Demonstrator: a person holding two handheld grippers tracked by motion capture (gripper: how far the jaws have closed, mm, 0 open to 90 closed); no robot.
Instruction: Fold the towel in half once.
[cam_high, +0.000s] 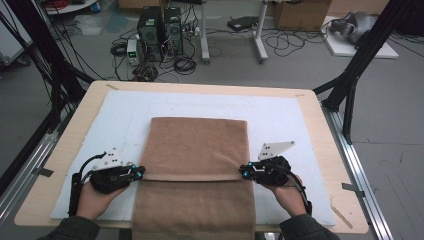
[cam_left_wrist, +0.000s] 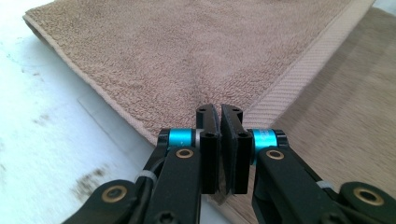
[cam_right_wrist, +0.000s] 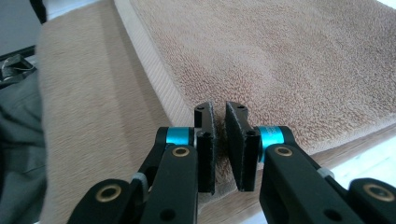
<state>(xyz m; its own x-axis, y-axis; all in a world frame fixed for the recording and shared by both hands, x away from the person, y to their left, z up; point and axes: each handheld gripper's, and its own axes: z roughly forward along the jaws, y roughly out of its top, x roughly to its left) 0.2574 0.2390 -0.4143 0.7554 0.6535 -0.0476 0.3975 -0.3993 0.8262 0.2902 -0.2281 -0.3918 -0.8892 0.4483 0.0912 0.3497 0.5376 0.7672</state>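
Up close, left claw (cam_left_wrist: 220, 112) pinches towel (cam_left_wrist: 187, 56) corner; banded hem visible.

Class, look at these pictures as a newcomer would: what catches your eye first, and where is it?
A brown towel lies mid-table on a white mat, its far part folded back over the near part. The left gripper and right gripper each pinch a corner of the folded layer, one at each side edge.
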